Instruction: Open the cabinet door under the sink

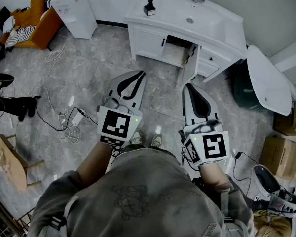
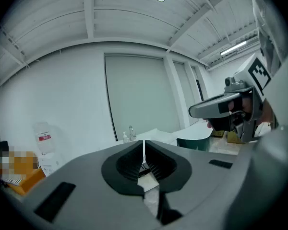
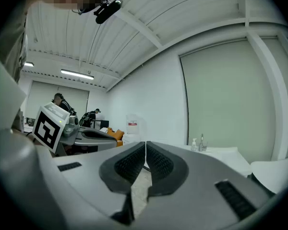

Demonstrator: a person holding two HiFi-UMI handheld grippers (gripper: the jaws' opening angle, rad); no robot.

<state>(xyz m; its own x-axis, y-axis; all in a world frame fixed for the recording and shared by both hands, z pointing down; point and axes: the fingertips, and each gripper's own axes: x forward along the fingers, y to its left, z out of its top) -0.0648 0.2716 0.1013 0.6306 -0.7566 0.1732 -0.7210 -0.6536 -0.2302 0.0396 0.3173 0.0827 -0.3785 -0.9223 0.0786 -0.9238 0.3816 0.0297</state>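
In the head view the sink cabinet (image 1: 153, 15) stands against the far wall, and its right-hand door (image 1: 189, 66) already hangs swung outward, edge-on to the camera, with a dark open compartment (image 1: 176, 49) just left of it. I judge the task essentially done. At most, the door could be swung wider. The door is white and flat-panelled like the closed left door (image 1: 148, 42), which has a short black handle; the open door's own handle cannot be made out. The left gripper (image 1: 138, 74) and right gripper (image 1: 187, 87) are both held back from the cabinet, over bare floor, touching nothing. The right one is nearer the open door.

In the left gripper view the left gripper (image 2: 144, 146) has its ribbed pads pressed together with nothing between them. Beyond the tips only the cabinet's white top (image 2: 156, 134) shows, and the door is hidden.

In the right gripper view the right gripper (image 3: 145, 148) is likewise closed and empty. The cabinet top (image 3: 221, 153) lies ahead to the right, with the door below out of sight.
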